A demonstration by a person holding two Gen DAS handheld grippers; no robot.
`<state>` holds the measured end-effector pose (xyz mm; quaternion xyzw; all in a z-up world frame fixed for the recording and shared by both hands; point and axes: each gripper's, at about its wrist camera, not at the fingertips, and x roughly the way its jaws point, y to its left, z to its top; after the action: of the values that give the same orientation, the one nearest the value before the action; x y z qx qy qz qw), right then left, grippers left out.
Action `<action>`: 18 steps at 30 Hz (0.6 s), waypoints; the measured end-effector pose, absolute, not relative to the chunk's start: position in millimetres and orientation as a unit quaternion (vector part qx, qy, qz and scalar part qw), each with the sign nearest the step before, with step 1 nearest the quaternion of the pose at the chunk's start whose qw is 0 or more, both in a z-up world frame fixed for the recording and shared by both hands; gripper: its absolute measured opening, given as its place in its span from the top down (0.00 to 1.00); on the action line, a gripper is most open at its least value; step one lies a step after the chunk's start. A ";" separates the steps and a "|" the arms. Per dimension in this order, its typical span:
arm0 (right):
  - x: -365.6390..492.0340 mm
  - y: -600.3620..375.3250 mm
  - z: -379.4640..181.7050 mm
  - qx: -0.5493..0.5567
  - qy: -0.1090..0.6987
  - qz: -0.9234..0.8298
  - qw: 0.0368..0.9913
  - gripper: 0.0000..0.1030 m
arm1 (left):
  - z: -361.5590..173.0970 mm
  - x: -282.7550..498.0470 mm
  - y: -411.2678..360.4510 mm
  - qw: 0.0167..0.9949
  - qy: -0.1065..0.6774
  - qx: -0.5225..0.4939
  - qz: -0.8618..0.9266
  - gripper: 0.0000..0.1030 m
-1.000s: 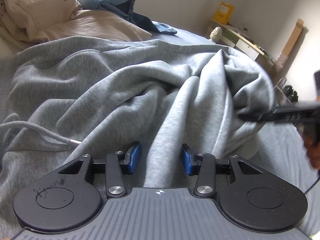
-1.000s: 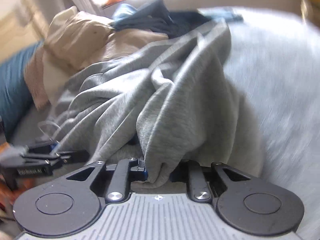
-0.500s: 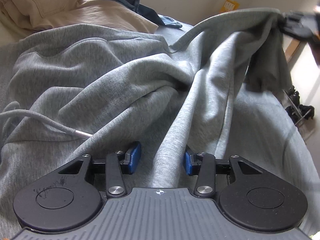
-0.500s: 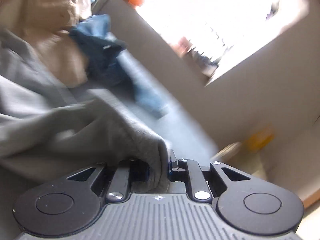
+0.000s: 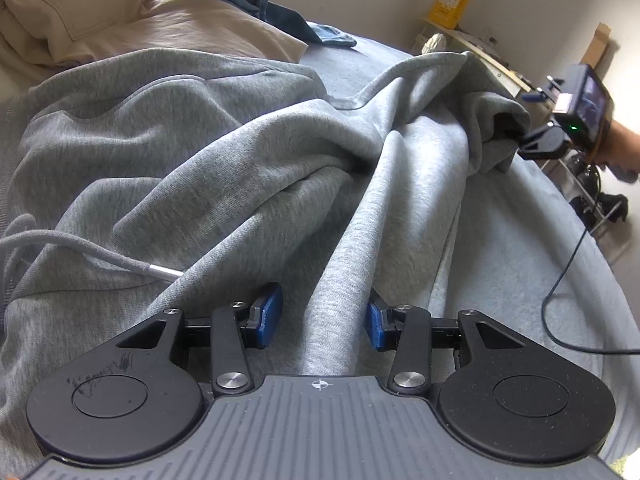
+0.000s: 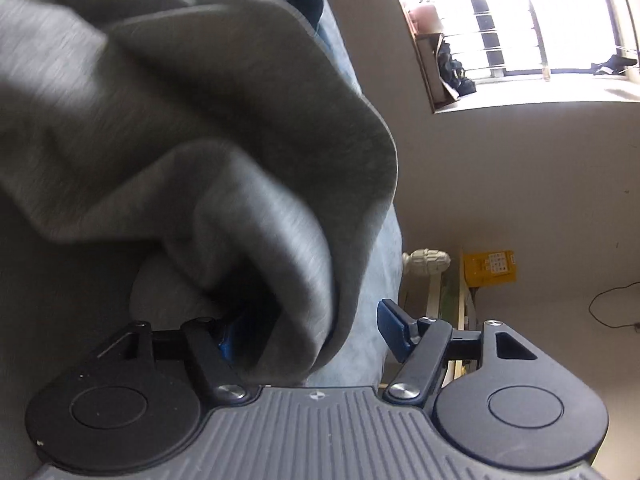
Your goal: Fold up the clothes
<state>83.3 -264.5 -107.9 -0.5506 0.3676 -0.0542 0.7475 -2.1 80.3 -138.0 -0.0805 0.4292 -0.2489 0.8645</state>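
A: Where is the grey hoodie (image 5: 224, 152)?
B: Spread rumpled over the bed (image 5: 532, 248), reaching toward its right edge; the left gripper (image 5: 320, 316) stands agape astride a raised ridge of cloth, pinching nothing.
A: And the right gripper (image 6: 316, 332)?
B: Jaws parted, a cuff-like end draped between them, seemingly loose.
A: How will it handle?
B: Thick, soft, floppy, I judge; take seams or hem, and mind the drawstring (image 5: 100, 252).

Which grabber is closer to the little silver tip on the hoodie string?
Left. The left gripper sits just beside the silver tip on the grey hoodie. The right gripper is far off at the hoodie's other end.
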 end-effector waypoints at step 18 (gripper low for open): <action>42.0 -367.5 -95.9 0.258 0.473 -0.045 0.841 0.31 | -106.6 -4.5 52.8 0.847 0.410 -0.078 -0.329 0.41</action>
<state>42.0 -367.5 -95.9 0.2579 0.4734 -0.0454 0.8410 -4.5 52.8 -106.6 -0.0780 0.4102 -0.3288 0.8471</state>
